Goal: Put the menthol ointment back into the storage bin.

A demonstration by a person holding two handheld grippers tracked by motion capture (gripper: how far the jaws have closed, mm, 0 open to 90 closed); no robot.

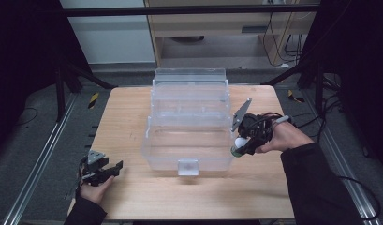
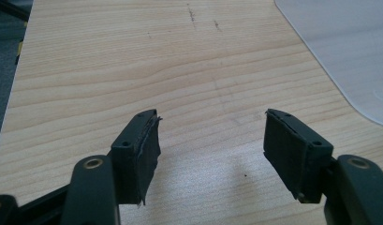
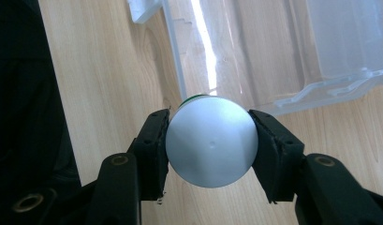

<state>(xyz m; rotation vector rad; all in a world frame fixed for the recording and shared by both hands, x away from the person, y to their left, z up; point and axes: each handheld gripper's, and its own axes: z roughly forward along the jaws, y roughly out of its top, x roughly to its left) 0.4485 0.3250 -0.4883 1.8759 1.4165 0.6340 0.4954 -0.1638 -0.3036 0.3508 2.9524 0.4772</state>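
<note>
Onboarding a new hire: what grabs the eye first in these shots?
The big clear plastic box standing open mid-table. Next, the right gripper at the box's right front corner, shut on a white-capped bottle with a green edge. The left gripper sits open over bare wood near the front left.

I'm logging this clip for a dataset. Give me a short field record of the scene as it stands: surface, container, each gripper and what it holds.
surface: wooden table
container: clear plastic box, lid open, looks empty
left gripper: jaws apart, holding nothing, at the table's near left
right gripper: jaws shut on a white round-ended bottle with a green edge, at the box's right wall
</note>
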